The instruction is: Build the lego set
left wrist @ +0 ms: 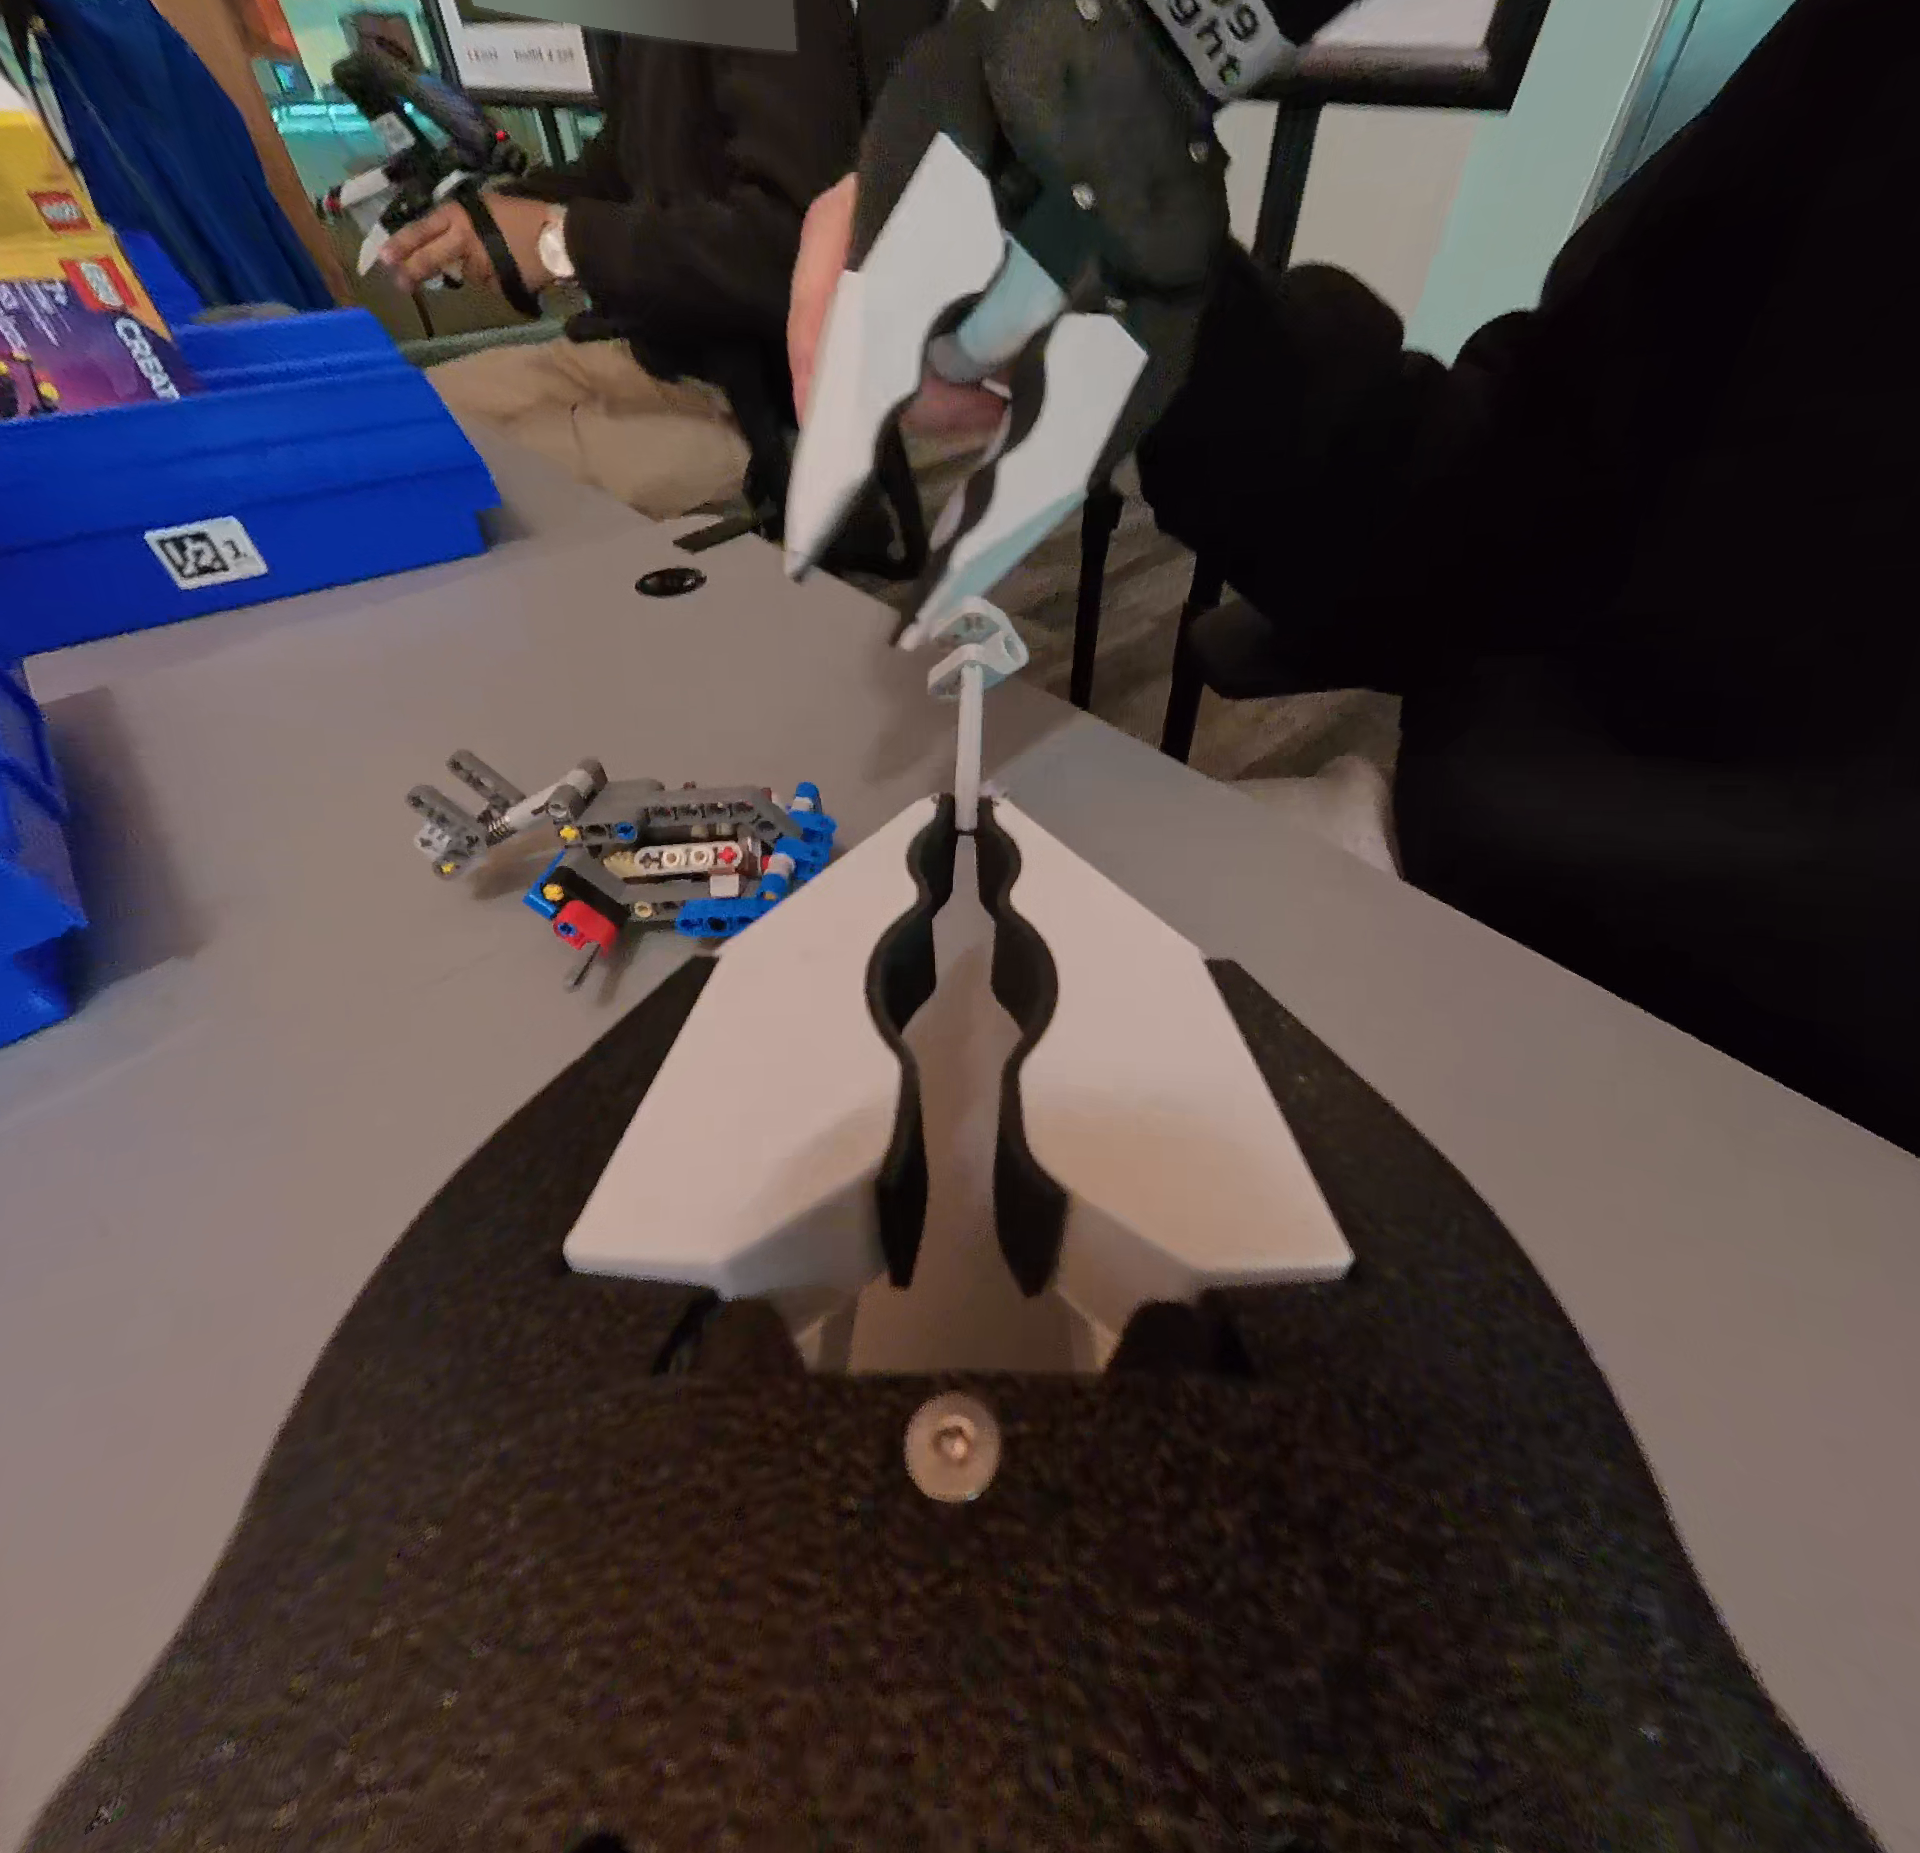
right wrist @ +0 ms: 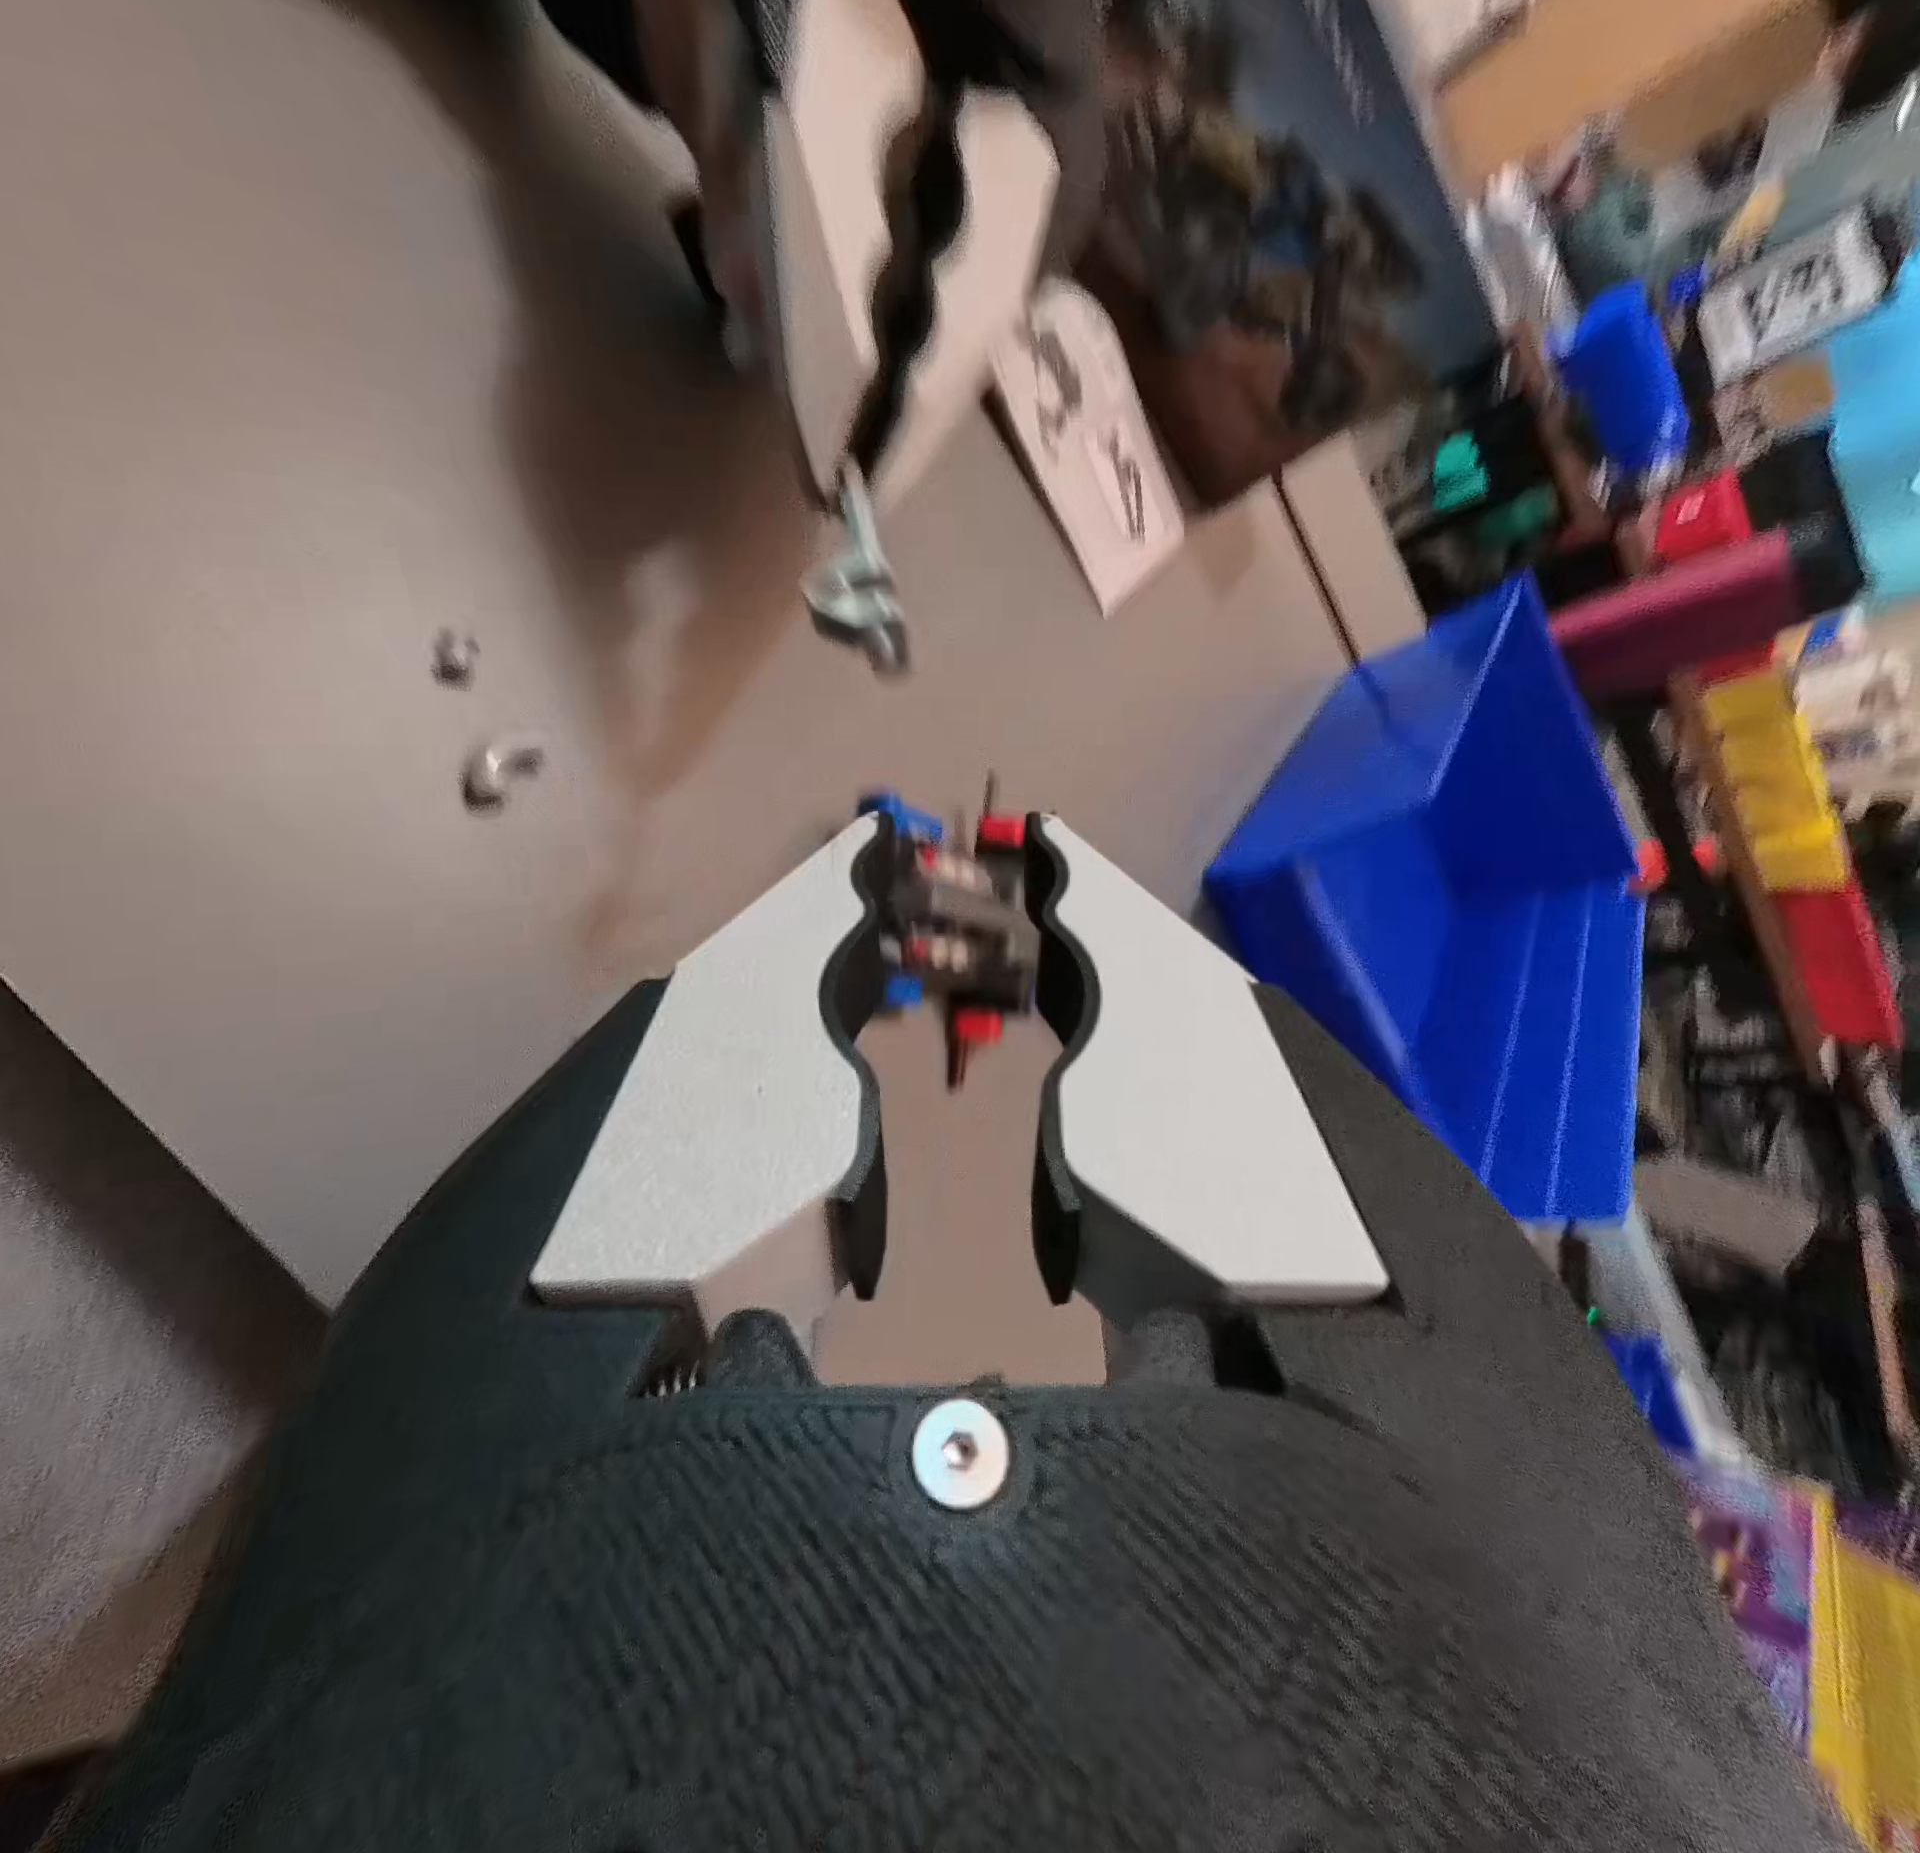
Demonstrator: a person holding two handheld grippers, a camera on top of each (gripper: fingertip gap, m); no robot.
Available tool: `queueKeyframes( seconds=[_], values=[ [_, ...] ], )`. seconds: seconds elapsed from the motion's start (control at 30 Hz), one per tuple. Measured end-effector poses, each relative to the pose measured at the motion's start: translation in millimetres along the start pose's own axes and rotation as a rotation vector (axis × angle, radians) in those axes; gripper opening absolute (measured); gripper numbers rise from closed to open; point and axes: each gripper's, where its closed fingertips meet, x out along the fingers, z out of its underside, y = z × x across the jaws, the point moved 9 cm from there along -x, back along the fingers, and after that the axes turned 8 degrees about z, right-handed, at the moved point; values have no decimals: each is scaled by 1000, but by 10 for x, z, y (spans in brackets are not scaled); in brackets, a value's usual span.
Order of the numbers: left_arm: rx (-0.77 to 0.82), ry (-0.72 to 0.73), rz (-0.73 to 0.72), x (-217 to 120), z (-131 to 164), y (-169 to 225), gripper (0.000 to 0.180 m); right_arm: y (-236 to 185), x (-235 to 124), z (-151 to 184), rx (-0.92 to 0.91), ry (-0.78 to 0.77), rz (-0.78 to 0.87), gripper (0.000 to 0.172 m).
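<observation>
While the left gripper (left wrist: 967,816) pinches a white axle piece (left wrist: 972,733), the open right gripper (right wrist: 954,827) apparently overlooks a blurred brick model (right wrist: 951,920).

grey table (left wrist: 312,1024) | blue bins (left wrist: 239,473) | cluttered shelves (right wrist: 1714,401)

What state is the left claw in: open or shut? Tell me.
Shut. The left claw has its tips pinched on the lower end of a thin white axle, which stands up from them and carries small white connectors at its top.

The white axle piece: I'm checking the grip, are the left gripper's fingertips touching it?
Touching. The left wrist view shows the left gripper closed, fingertips pinching the white axle piece.
</observation>
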Motion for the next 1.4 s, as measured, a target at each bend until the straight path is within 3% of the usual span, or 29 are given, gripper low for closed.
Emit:
queueKeyframes(
  seconds=[0.17, 0.53, 0.63, 0.8, 0.93, 1.1, 1.23, 1.4],
  values=[
    [-112, -91, -53, 32, 58, -78, 0, 130, -53, 459, 242, -115, 5, 27],
    [-336, -187, -20, 79, 138, -232, 0, 18, 184, 372, 247, -56, -86, 36],
    [-362, -180, -18, 134, 31, -337, 0, 21, 218, 368, 255, -63, -99, 39],
    [-465, -302, -13, 142, -117, -555, 0, 57, 243, 372, 277, -65, -122, 41],
    [-520, -245, 19, 174, -352, -681, 0, 150, 219, 351, 280, -71, -96, 41],
    [-535, -169, -79, 362, -264, -610, 1, 128, 106, 379, 249, -62, -50, 39],
    [-475, -109, -105, 512, -178, -443, 0, 106, -3, 638, 277, -122, -16, 39],
    [-292, -55, -183, 480, -36, -330, 0, 253, 76, 1022, 443, -132, 270, 34]
  ],
)
